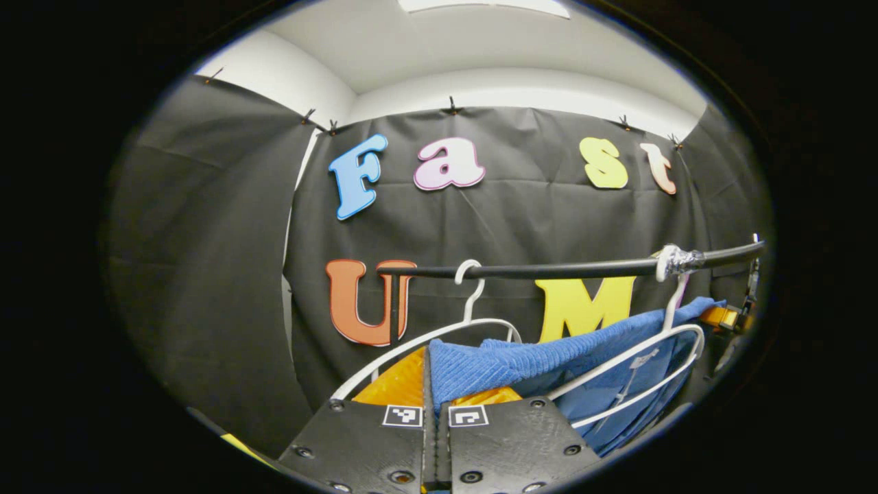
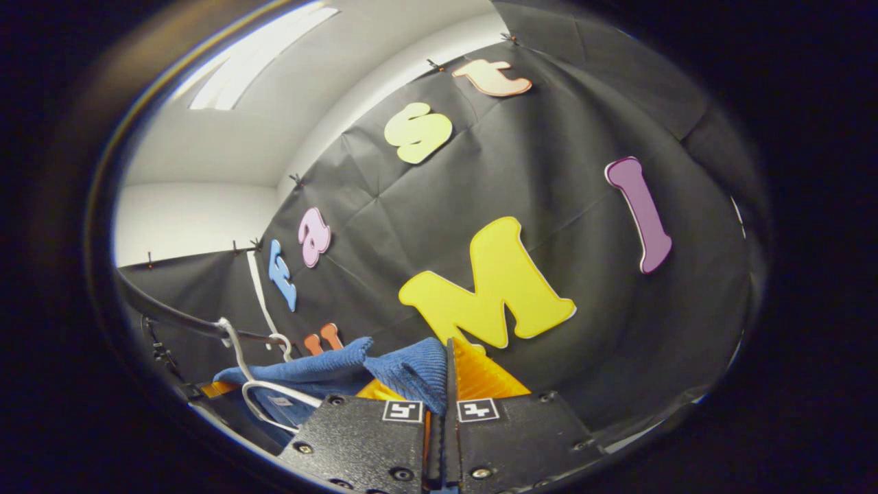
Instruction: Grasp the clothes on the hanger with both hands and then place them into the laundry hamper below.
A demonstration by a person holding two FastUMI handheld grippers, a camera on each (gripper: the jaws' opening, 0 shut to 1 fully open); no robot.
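The left gripper view looks roughly level and forward along its own fingers toward the black rail [image 1: 549,269], close in, with white hangers [image 1: 473,322] at lower centre. The right gripper view is tilted, facing up at the wall. Both share the blue cloth [image 1: 507,363] [image 2: 357,370] and rail [image 2: 178,317].

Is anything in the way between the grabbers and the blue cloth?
No. The left gripper and the right gripper each already pinch the blue cloth. White hangers hang beside it on the rail.
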